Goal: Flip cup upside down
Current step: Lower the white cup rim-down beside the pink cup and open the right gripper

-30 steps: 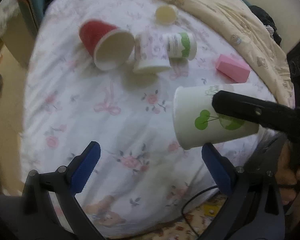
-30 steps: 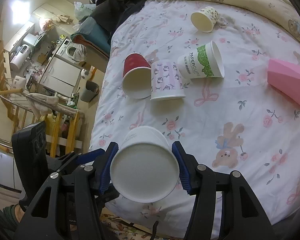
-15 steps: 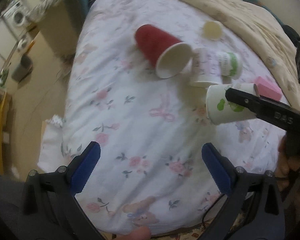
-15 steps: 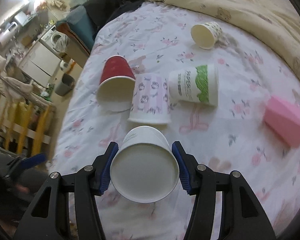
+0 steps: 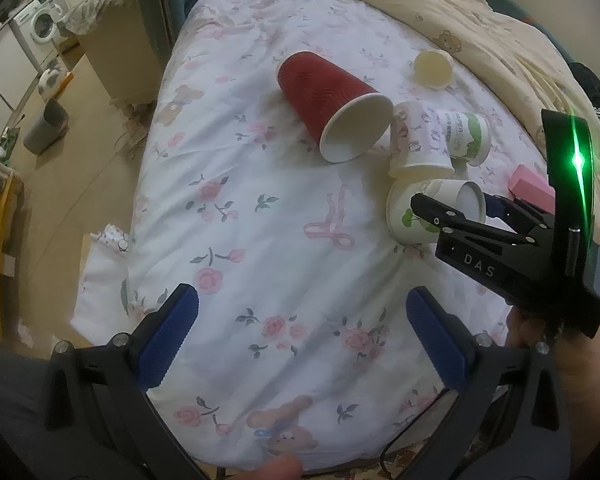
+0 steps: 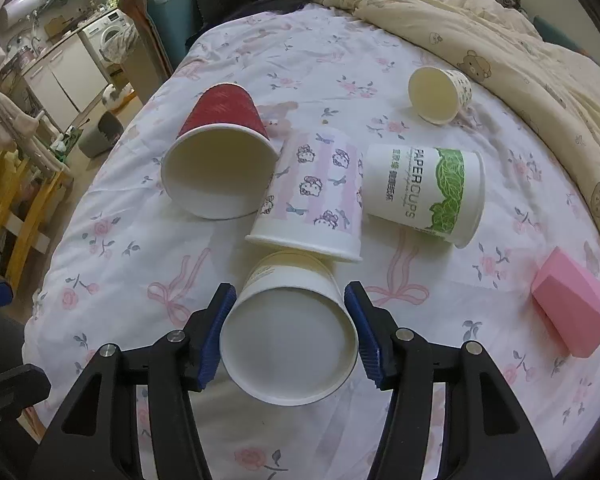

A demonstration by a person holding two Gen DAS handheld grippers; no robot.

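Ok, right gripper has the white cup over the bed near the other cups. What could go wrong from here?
1. The white cup, held base toward the camera in the right gripper, sits just in front of the purple-patterned cup; lowering it may knock that one into the red cup.
2. The bedsheet looks soft and uneven, so an upturned cup may tip.
3. Thin paper walls could crush under a firm squeeze.

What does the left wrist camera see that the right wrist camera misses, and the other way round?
Only the left view shows the open left tool and the cherry print on the held white cup. Only the right view looks straight at that cup's base, between the right tool's blue pads. Both show the red cup, purple-print cup, green-leaf cup, small cup and pink block.
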